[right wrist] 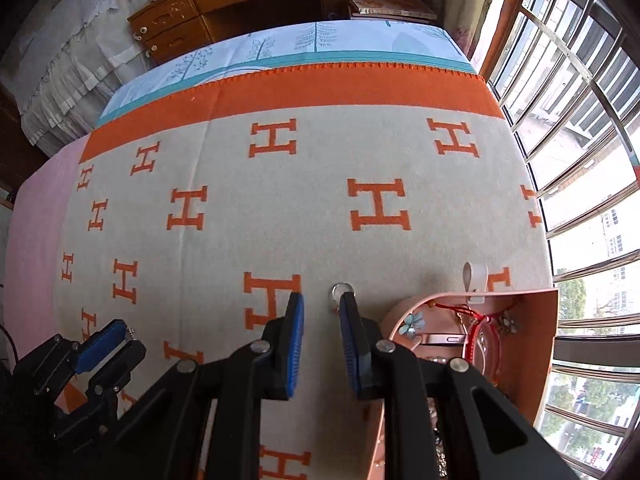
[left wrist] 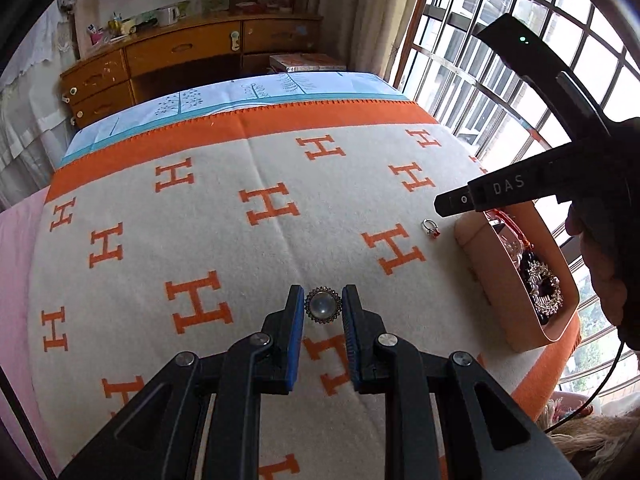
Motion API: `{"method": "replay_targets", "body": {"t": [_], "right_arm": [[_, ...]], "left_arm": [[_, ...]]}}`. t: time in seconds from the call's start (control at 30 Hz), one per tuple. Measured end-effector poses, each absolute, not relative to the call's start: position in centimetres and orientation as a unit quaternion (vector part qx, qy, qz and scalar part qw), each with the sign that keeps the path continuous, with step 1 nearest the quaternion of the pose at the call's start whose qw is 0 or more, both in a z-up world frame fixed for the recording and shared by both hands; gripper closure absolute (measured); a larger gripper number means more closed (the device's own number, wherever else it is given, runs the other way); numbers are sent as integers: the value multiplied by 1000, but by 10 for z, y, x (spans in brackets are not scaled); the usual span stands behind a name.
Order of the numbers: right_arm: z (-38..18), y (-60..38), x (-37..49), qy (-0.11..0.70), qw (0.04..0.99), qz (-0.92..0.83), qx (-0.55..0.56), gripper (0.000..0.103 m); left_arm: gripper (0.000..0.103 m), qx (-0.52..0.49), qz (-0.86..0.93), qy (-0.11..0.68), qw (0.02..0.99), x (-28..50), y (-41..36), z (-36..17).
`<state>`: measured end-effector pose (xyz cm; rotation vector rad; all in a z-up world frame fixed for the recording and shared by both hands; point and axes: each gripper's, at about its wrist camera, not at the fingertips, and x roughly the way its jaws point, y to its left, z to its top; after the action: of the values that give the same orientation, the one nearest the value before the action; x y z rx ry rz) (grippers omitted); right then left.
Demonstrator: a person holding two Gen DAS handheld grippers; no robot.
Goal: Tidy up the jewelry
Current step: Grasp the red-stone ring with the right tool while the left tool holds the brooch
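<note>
the cream blanket (left wrist: 224, 248) with orange h letters runs wide and bare to the left, ending in an orange band at the far edge and a pink sheet (left wrist: 16, 264) along the left side, so there is open room on that side and ahead. the left gripper (left wrist: 322, 300) sits low over the blanket, its blue-padded jaws narrowed around a round brooch (left wrist: 323, 305) with a pale centre stone and dark beaded rim; the pads stand just beside its edges, and whether they actually press it cannot be told. further right a small ring (left wrist: 430, 227) with a red stone lies on the blanket, near the pink box (left wrist: 496, 280). in the right wrist view the right gripper (right wrist: 321, 304) hangs over that ring (right wrist: 343, 291), jaws partly open with nothing between them; the right finger covers part of the ring, so the stone is barely seen. the box (right wrist: 536, 344) sits close to the blanket's right edge by the barred window, holding a red cord bracelet (right wrist: 476, 332), a flower piece and other jewelry too tangled to make out, partly hidden behind the gripper body and cut by the frame. white letters "das" read on the right tool's side in the left wrist view.
</note>
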<state>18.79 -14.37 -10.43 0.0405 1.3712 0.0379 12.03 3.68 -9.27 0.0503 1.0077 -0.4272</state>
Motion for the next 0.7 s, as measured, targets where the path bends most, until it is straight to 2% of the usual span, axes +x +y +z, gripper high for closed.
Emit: {"method": "replay_targets", "body": {"t": [0.1,0.4,0.47,0.7], "right_arm": [[-115,-135,203,667,745,4,-23,84],[-148,-136,229,731,680,-10,-56,84],[-156,-136,232,745,664,-6,-67,80],[-164,-135,238,758,648,16,-73,79]], "left_arm": [[86,13,-207,479,853,122,41,-93],[86,-2,-207,477,854,129,46,-94],[86,-5,-205,476,855,131,48,-93],[86,-17,-195,483,853,140,54,-96]]}}
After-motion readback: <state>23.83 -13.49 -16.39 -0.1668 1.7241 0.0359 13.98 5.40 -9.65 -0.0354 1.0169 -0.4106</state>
